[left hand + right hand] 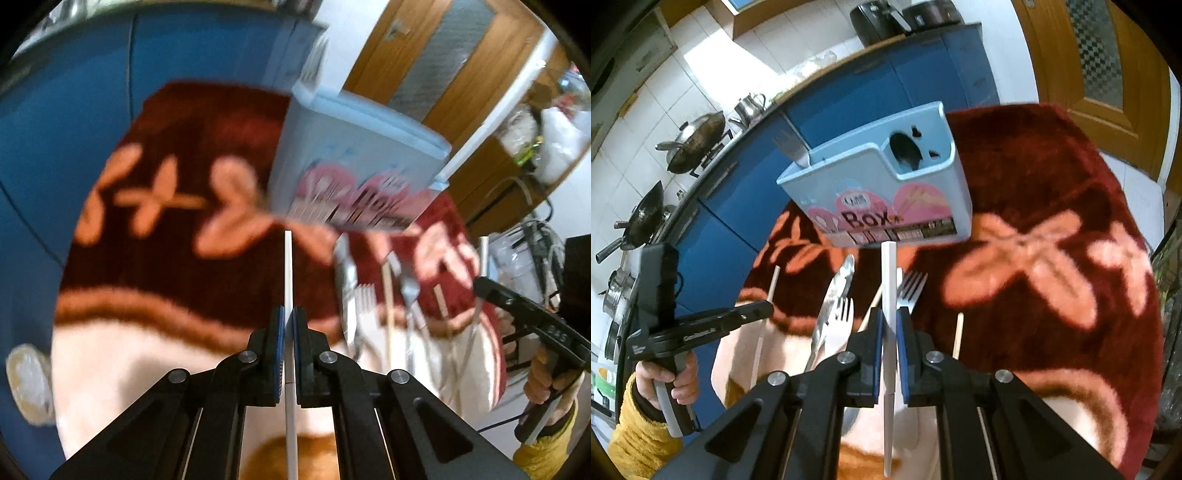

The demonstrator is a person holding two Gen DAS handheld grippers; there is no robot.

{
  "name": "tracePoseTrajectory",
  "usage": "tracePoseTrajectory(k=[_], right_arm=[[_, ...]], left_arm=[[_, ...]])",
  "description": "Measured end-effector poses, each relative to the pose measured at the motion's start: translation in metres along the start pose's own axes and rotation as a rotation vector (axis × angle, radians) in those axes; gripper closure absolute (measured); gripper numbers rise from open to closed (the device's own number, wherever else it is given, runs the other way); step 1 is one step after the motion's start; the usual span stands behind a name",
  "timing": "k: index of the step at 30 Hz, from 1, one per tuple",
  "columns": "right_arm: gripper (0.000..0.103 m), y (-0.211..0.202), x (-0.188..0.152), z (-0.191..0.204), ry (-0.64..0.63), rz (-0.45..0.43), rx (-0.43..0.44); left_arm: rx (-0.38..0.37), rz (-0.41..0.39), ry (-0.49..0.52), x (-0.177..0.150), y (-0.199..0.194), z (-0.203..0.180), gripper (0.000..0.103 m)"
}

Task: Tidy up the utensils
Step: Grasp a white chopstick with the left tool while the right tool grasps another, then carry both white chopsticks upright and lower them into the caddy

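The light-blue plastic utensil box [882, 192] stands directly ahead of the right claw [889, 325], blocking straight passage; a metal fork [792, 149] rising from its left end obstructs part of the open top. Between box and claw, the desk under the dark-red floral fleece cloth [1052, 177] is cluttered with a steel knife [831, 299], forks [910, 288] and wooden chopsticks [956, 334]. Bare cloth to the right of the box leaves open passage, while the left claw [764, 308] occupies the left side.

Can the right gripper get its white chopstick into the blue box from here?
Probably yes. The right gripper is shut on the white chopstick, whose tip points at the box just ahead; nothing lies between, though it must rise to the open top.
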State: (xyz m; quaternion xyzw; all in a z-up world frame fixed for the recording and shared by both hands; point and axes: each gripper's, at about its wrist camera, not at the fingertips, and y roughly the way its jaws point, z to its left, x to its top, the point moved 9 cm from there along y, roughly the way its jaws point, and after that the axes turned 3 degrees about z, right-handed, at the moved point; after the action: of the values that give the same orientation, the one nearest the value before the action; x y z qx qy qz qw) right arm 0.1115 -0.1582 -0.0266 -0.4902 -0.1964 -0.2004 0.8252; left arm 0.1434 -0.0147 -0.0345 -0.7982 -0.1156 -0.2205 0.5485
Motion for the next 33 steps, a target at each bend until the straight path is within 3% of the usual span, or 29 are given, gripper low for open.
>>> tracePoseTrajectory(k=[5, 9, 22, 28, 33], right_arm=[[0.094, -0.017, 0.016, 0.013, -0.042, -0.106, -0.003], [0.094, -0.031, 0.034, 0.024, -0.075, -0.205, -0.011], [0.094, -0.060, 0.100, 0.038, -0.116, -0.433, -0.043], [0.094, -0.062, 0.129, 0.031, -0.110, -0.507, -0.076], [0.094, -0.066, 0.151, 0.028, -0.119, -0.583, -0.114]], left_arm=[[-0.043, -0.179, 0.048, 0.029, -0.025, -0.021, 0.099], [-0.061, -0.274, 0.067, 0.057, -0.032, -0.036, 0.099], [0.024, -0.602, 0.167, 0.148, -0.066, -0.064, 0.099], [0.012, -0.702, 0.121, 0.182, -0.075, -0.060, 0.099], [0.001, -0.732, 0.095, 0.201, -0.068, -0.056, 0.099]])
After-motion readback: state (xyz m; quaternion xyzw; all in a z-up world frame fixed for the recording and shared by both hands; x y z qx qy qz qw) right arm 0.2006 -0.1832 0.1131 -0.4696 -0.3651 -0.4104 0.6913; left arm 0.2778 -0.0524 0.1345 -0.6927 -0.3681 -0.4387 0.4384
